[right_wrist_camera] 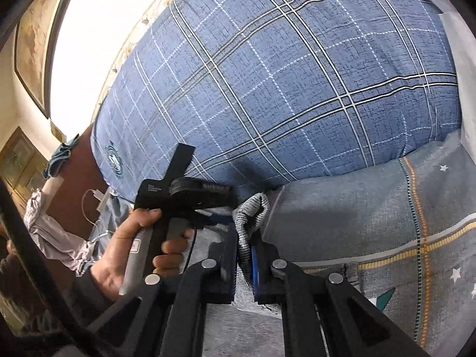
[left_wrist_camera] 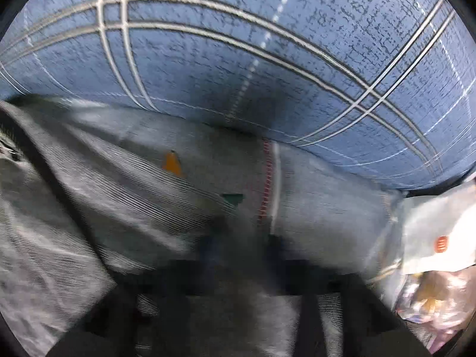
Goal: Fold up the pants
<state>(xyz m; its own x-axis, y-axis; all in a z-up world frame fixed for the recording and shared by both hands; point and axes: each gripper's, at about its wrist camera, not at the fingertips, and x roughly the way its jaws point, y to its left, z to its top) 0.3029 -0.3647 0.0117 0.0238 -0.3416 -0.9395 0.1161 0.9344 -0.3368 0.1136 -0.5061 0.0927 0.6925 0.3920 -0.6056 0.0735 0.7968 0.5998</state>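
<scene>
The pants [left_wrist_camera: 113, 190] are grey ribbed cloth lying bunched on a grey star-patterned bedsheet [right_wrist_camera: 372, 208]. In the right wrist view my right gripper [right_wrist_camera: 245, 244] is shut on a raised fold of the pants [right_wrist_camera: 253, 208], which sticks up between the pads. Just left of that fold a hand [right_wrist_camera: 125, 253] holds my left gripper [right_wrist_camera: 226, 218], its tips against the same cloth. The left wrist view is blurred. There the left gripper [left_wrist_camera: 242, 238] points steeply down into the grey cloth, its dark fingers close together with cloth bunched around them.
A blue plaid quilt [right_wrist_camera: 282, 89] fills the far side of the bed and reaches down to the pants. A brown wooden bed end [right_wrist_camera: 74, 184], a white cable [right_wrist_camera: 92, 205] and a pale garment [right_wrist_camera: 53, 238] lie at the left. A plastic bag [left_wrist_camera: 431, 238] sits at the right.
</scene>
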